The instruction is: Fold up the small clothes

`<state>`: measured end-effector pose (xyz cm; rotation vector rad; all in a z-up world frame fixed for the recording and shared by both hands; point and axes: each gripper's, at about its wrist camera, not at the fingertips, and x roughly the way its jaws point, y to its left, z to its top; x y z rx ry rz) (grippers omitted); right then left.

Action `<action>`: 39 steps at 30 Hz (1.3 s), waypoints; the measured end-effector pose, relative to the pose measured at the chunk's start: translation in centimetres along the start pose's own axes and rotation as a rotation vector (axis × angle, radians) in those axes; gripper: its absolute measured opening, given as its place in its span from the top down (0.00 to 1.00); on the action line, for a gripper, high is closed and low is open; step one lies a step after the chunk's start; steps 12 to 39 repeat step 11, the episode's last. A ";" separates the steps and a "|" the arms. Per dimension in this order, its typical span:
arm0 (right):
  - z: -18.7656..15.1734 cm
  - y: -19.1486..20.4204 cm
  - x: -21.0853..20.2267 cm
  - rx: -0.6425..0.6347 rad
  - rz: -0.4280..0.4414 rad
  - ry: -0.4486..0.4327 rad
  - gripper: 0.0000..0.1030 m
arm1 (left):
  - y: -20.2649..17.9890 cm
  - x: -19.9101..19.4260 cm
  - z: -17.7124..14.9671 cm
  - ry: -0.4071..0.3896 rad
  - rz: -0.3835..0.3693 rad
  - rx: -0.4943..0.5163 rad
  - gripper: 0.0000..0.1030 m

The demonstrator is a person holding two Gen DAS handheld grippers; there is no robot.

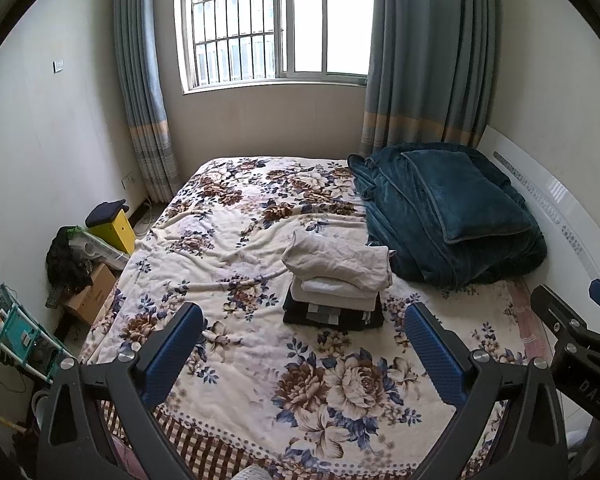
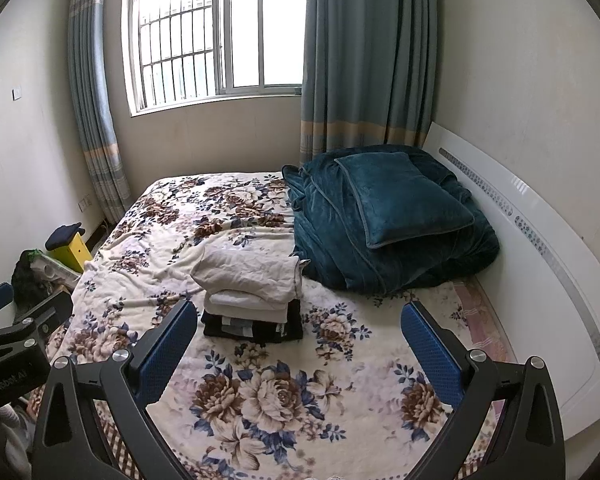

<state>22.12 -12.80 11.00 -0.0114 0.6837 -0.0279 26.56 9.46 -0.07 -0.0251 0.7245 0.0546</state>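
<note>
Left gripper (image 1: 304, 344) and right gripper (image 2: 300, 340) both wide apart, holding nothing. Stack of folded beige, white and black clothes (image 1: 336, 288) sits on floral bedspread (image 1: 340, 392), clear of both, beside teal plush blanket (image 1: 448, 216).

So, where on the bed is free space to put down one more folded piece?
The floral bedspread lies bare left of the stack of folded clothes, toward the window, and in front of the stack, near the open left gripper. It is crowded on the right, where the teal plush blanket heap nearly touches the stack.

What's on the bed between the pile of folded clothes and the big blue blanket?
Nothing: only bare flowery bedspread separates the folded beige-and-black clothes stack from the bunched teal plush blanket, seen best from the right wrist view.
</note>
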 end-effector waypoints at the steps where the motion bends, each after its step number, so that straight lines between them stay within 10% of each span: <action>1: 0.0 0.0 0.0 0.001 0.000 0.000 0.00 | 0.0 0.0 0.0 0.002 0.000 -0.001 0.00; 39: -0.2 0.1 -0.2 0.003 -0.002 -0.002 0.00 | 0.1 -0.7 -0.2 -0.017 0.006 -0.003 0.00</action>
